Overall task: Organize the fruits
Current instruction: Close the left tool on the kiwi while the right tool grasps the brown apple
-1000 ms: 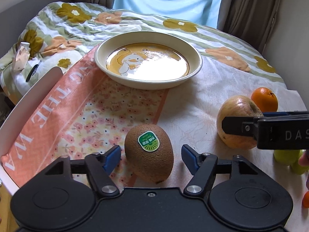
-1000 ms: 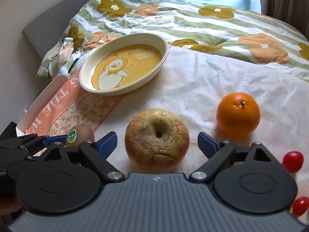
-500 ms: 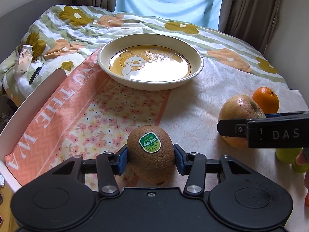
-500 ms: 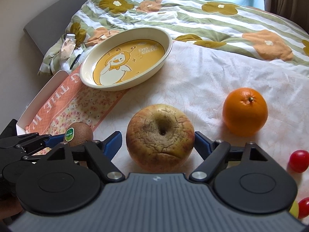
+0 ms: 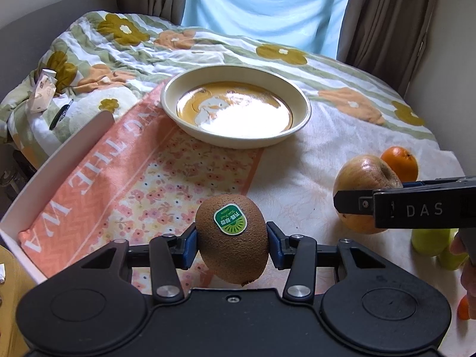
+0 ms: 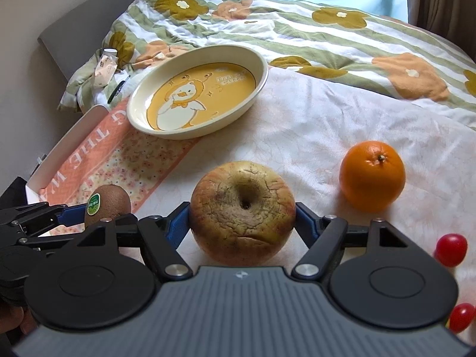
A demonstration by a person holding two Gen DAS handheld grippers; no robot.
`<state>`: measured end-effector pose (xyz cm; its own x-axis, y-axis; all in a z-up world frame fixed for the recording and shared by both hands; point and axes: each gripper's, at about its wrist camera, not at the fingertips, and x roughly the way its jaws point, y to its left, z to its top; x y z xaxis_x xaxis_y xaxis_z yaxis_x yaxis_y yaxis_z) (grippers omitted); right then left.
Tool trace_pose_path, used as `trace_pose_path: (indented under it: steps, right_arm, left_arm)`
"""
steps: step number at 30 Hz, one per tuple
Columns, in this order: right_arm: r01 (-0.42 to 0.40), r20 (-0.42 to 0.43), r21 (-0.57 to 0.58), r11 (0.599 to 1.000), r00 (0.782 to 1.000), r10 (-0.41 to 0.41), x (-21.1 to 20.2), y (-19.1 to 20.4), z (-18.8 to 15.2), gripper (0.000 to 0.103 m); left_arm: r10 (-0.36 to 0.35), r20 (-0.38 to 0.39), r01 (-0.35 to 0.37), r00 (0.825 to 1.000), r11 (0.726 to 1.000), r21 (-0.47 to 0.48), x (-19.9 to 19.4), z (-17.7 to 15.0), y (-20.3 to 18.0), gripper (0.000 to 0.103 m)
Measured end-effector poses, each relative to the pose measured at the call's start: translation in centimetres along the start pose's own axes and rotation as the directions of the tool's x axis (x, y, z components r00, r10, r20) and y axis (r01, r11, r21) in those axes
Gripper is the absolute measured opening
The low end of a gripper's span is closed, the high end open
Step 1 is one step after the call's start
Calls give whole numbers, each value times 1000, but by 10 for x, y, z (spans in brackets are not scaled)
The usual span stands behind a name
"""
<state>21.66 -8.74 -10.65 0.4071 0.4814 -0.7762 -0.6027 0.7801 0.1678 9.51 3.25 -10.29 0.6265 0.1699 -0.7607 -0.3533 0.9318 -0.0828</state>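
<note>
Plate (image 5: 300, 101): ahead of both jaw pairs, on bare cloth, rim overlapping floral mat (image 5: 142, 184).
Left gripper (image 5: 232, 245): jaws pinching kiwi (image 5: 233, 239) at its sides, over the mat's near edge.
Right gripper (image 6: 242, 217): jaws pressed against apple (image 6: 242, 211).
Orange (image 6: 372, 175): right of the right jaws, apart.
Cherry tomatoes (image 6: 450, 250): far right.

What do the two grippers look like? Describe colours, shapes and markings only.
Left gripper: black body with two round discs, black link arms with silver pins, blue finger pads. Right gripper: same build, but its body is ribbed grey; white "DAS" lettering marks its side. No cables show.
</note>
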Motion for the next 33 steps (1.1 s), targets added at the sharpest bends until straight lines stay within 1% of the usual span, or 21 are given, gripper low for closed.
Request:
trace_pose_path:
  steps: [5, 10, 15, 18, 22, 25, 29, 33]
  right_arm:
    - [-9, 20, -6, 1000, 1000, 9, -18, 9, 4, 88]
    - [-10, 53, -24, 1000, 999, 12, -41, 22, 14, 88]
    - [-6, 94, -46, 999, 996, 10, -64, 39, 34, 88]
    - [4, 121, -52, 999, 993, 3, -74, 48, 47, 88]
    - [19, 144, -33, 999, 989, -14, -78, 60, 68, 88]
    - [34, 156, -4, 999, 987, -33, -73, 69, 85, 88]
    - [58, 162, 42, 997, 985, -64, -58, 76, 106, 88]
    - [87, 160, 95, 992, 982, -101, -33, 76, 126, 88]
  left_arm:
    - [3, 39, -3, 999, 1000, -15, -23, 6, 4, 51]
    - [6, 82, -3, 997, 999, -36, -49, 20, 10, 51]
    - [20, 150, -15, 988, 999, -33, -70, 42, 20, 51]
    - [11, 176, -6, 984, 1000, -29, -76, 58, 28, 51]
    - [-11, 187, 12, 982, 1000, -2, -74, 83, 38, 51]
    - [-43, 184, 38, 982, 999, 32, -66, 103, 47, 51]
    - [-82, 171, 66, 982, 993, 93, -48, 130, 59, 51]
    - [-131, 144, 109, 981, 983, 148, -20, 154, 69, 51]
